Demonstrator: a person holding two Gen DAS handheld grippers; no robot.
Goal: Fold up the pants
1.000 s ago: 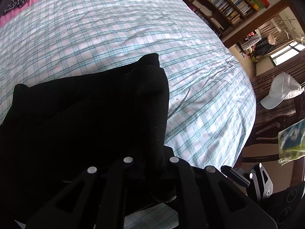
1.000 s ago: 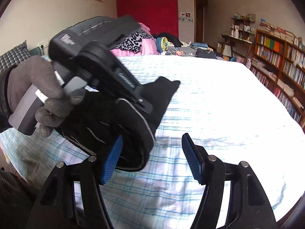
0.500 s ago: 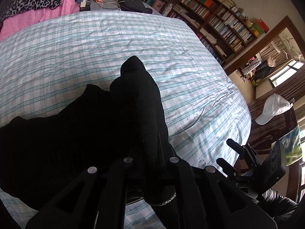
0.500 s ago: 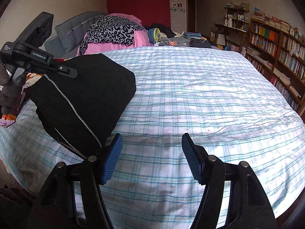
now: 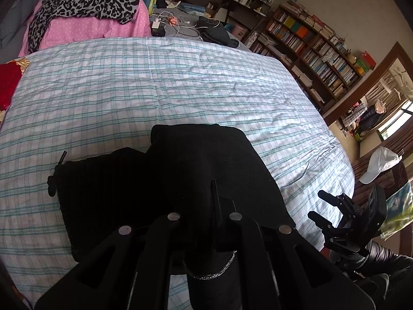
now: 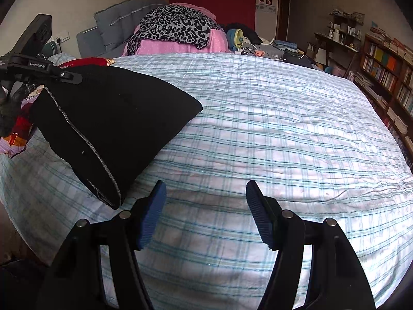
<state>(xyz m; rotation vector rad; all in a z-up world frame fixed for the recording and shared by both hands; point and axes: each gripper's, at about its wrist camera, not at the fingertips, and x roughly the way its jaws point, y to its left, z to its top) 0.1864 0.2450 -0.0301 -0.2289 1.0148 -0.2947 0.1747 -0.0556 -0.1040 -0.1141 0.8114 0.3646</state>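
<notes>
Since a moment ago, the pants [image 6: 108, 118] swing lower over the bed [image 6: 258, 129], pinched in the left gripper [image 6: 68, 76]. Right gripper [image 6: 206, 214] hangs released, empty. Mid-fold, I'd say; next, lay the flap flat.

Black hand-held gripper [image 6: 204, 206], silver screws, ribbed blue pads [image 6: 152, 214]; grey glove [image 6: 7, 111].

A bed with a blue-and-white checked sheet [image 6: 258, 129] fills both views. At its head lie a leopard-print cloth [image 6: 175, 28] over a pink dotted blanket [image 5: 85, 29], beside a grey headboard cushion [image 6: 116, 23]. Bookshelves [image 5: 315, 49] line the wall. A white cap [image 5: 379, 164] hangs on dark wooden furniture near a window [image 5: 397, 121]. Chargers and cables [image 5: 165, 23] sit beyond the bed.
</notes>
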